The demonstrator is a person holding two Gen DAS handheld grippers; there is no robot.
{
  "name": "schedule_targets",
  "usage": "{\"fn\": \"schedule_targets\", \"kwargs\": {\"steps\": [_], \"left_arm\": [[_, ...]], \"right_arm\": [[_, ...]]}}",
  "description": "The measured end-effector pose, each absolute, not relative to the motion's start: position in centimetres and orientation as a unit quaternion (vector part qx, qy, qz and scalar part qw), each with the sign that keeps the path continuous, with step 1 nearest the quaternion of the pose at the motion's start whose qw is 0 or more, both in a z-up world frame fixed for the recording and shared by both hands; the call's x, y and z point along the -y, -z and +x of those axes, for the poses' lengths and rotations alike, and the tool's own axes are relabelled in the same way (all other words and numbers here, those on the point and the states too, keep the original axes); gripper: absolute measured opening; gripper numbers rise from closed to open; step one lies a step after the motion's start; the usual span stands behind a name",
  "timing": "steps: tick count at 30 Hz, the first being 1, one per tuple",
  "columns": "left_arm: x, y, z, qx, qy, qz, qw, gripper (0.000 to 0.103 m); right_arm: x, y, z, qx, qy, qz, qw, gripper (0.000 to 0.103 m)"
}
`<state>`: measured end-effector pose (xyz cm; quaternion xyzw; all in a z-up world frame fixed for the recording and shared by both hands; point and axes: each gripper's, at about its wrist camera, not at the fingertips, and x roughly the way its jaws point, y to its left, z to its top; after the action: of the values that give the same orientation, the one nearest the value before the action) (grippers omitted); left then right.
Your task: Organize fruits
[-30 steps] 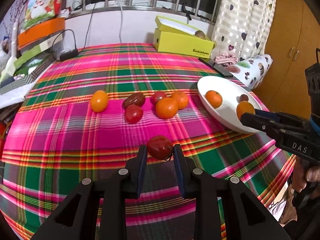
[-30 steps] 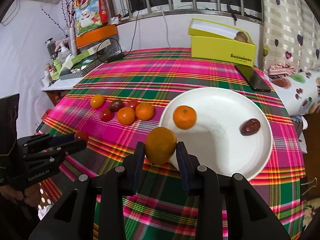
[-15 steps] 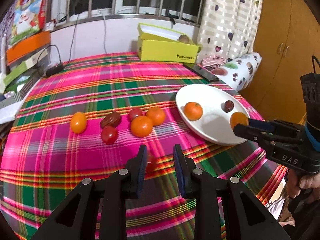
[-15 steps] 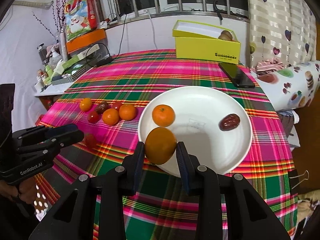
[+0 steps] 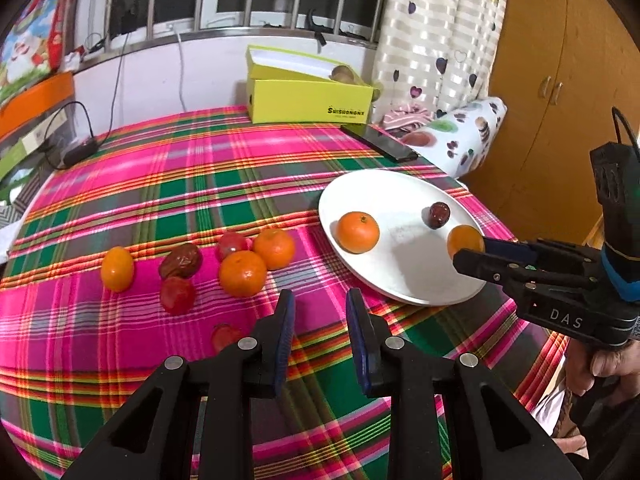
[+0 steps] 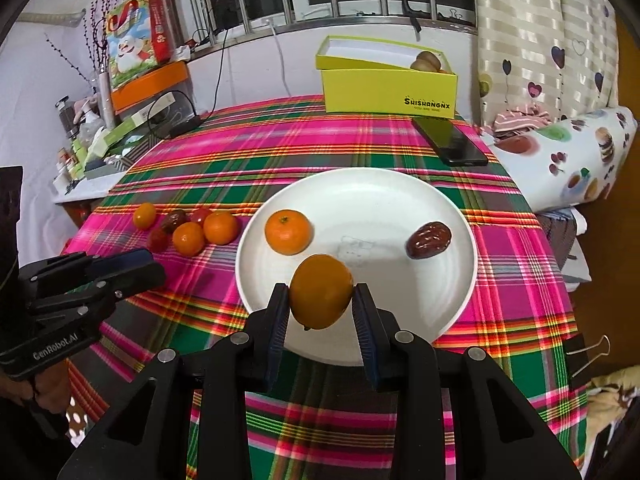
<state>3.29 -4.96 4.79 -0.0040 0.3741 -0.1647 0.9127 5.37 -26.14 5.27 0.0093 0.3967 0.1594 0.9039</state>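
Orange [image 6: 321, 291] pinched in my right gripper [image 6: 321, 312] over plate [image 6: 400, 192]; only left view shows tomato [image 5: 224, 336] beside my spread, empty left gripper [image 5: 320, 320].

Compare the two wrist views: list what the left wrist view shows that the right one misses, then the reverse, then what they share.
Only the left wrist view shows the small red fruit lying on the cloth beside the open, empty left hand-held gripper, and the wooden cupboard doors.

Only the right wrist view shows the cartoon gift box, the binder clip, and how the right hand-held gripper clamps the orange fruit over the plate's near rim.

Both show the white plate holding a tangerine and a date, the yellow box and the phone.
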Motion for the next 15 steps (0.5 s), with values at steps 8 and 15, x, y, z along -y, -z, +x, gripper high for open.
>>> {"fn": "schedule_targets", "kwargs": {"steps": [8,15], "left_arm": [[0.4,-4.2,1.9,-0.369,0.117,-0.012,0.922,0.037],[-0.8,-3.0,1.2,-0.379,0.113,-0.006,0.918,0.043]], "right_arm": [[26.0,-4.8,5.8,-0.4,-0.162,0.011,0.902,0.034],[25.8,-4.4,6.0,-0.404,-0.167,0.011,0.899,0.034]]}}
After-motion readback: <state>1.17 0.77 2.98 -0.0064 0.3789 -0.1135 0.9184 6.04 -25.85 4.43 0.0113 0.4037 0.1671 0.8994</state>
